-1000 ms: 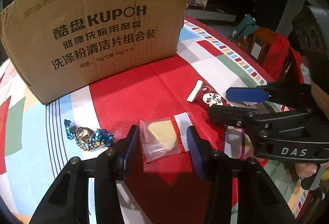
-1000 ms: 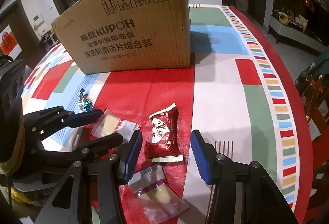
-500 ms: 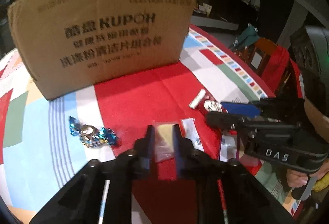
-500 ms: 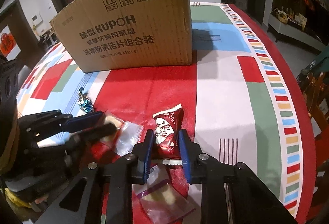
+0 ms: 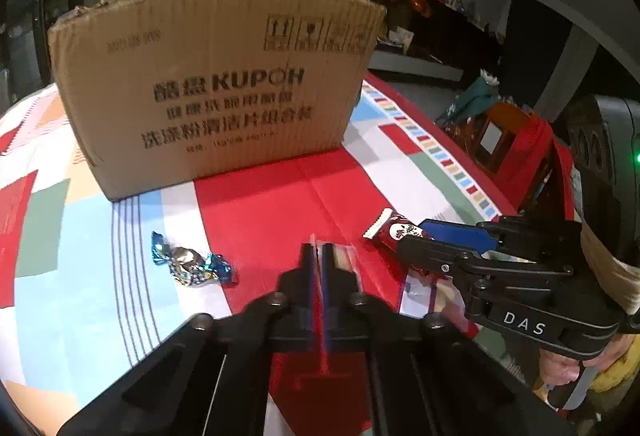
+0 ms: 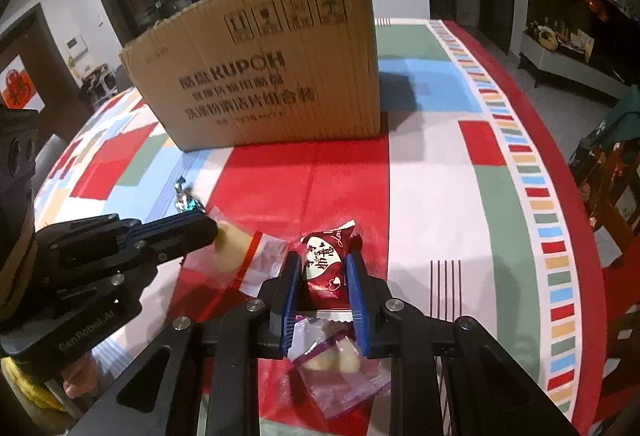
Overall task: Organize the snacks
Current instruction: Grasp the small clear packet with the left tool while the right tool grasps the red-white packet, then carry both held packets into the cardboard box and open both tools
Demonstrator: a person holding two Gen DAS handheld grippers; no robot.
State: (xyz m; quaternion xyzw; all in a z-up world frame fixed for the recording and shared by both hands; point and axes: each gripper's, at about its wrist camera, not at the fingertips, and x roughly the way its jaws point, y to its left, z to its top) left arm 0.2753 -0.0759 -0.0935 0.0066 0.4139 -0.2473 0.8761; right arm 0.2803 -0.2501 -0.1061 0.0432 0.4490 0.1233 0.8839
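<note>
The left claw (image 5: 318,260) is pressed together on the clear packet (image 6: 240,256) with a pale snack, in front of the cardboard box (image 5: 224,92). The right claw (image 6: 322,272) pinches the dark red packet (image 6: 326,264). Only the right view shows the purple-edged packet (image 6: 340,368) clearly; the left view shows the blue foil candy (image 5: 192,264) whole.

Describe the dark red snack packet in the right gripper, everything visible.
The dark red glossy foil snack packet has a white oval label with red characters, small hearts and white crimped ends. It lies lengthwise between the right gripper's blue fingers, which press its sides. Its far end points toward the cardboard box; its near end overlaps a clear purple-striped packet.
</note>
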